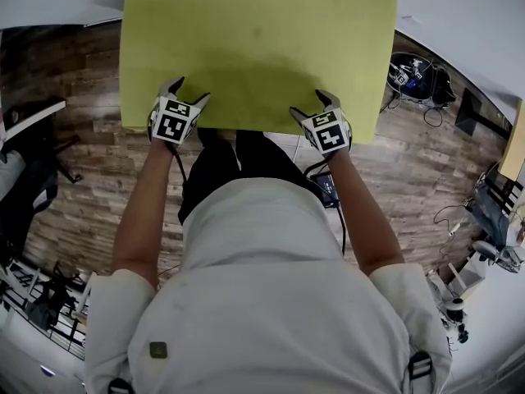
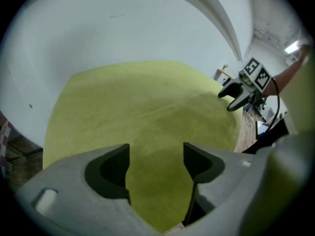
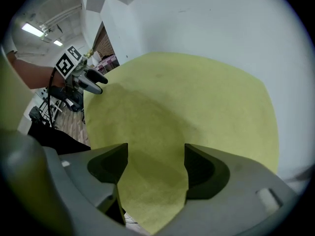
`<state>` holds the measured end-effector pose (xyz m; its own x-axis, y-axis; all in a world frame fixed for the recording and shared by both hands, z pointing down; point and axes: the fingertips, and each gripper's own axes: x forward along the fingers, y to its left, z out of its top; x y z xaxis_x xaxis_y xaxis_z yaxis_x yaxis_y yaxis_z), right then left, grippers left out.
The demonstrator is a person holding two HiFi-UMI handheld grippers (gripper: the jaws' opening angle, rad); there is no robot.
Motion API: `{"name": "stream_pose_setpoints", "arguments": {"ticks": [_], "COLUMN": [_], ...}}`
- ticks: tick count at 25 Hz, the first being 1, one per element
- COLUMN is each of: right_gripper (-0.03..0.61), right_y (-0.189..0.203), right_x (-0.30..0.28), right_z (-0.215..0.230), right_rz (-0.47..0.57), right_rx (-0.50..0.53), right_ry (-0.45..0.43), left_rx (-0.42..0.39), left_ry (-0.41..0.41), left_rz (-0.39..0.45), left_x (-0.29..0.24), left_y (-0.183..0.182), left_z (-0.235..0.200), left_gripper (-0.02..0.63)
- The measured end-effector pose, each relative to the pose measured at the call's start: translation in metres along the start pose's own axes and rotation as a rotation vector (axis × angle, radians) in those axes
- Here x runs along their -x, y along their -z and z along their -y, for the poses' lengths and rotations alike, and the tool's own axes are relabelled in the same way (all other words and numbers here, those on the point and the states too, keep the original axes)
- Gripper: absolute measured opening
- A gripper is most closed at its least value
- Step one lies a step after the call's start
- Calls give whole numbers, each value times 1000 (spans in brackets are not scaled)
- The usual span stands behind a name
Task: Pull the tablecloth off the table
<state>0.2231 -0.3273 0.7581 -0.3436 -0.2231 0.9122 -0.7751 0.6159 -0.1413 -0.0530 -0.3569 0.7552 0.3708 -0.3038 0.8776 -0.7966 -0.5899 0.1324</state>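
A yellow-green tablecloth [image 1: 262, 39] lies flat over the table in the head view, its near edge just in front of the person. My left gripper [image 1: 189, 90] sits at that edge near the left corner, my right gripper [image 1: 312, 105] near the right side. In the left gripper view the left gripper [image 2: 156, 154] stands open, with the tablecloth [image 2: 142, 107] running between the jaws untouched by the pads; the right gripper [image 2: 236, 95] shows across the cloth. In the right gripper view the right gripper [image 3: 156, 154] is open over the tablecloth [image 3: 197, 97], and the left gripper [image 3: 86, 80] shows at the far left.
The person's white shirt [image 1: 262, 286] fills the lower head view. Wooden floor [image 1: 82, 179] surrounds the table. A dark chair [image 1: 29, 138] stands at the left, cables and gear [image 1: 414, 76] lie at the right. A white wall [image 2: 123, 28] rises behind the table.
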Motion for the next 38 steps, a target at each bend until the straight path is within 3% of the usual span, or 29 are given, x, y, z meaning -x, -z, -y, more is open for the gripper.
{"name": "stream_pose_setpoints", "arguments": {"ticks": [7,15,20,26,34,38], "right_gripper": [376,337,268,176,19,17], "right_y": [1,-1,-6,-11,-23,-24], "right_x": [-6,-4,-5,-6,-11,-13], "right_z": [1,1,5,4,-10,-10], "right_rz": [-25,-27,-11,16,44,53], "right_rx": [64,57,48,53,119,124], "right_ry": [61,63,57,48,24,13], "left_rx": [33,24,10,50,45,45], "left_ry": [-80,-81,-70,-53,-40,-50], "left_rz": [-3,-13,-25,-20,4,15], "left_x": [-9,-8,-9,-10,-12,-14], "left_y": [4,4,2,-2,-11,-12], "left_z": [-4,-2,3,-2,-6,-5], "left_gripper": [356,339,272,174,34,0]}}
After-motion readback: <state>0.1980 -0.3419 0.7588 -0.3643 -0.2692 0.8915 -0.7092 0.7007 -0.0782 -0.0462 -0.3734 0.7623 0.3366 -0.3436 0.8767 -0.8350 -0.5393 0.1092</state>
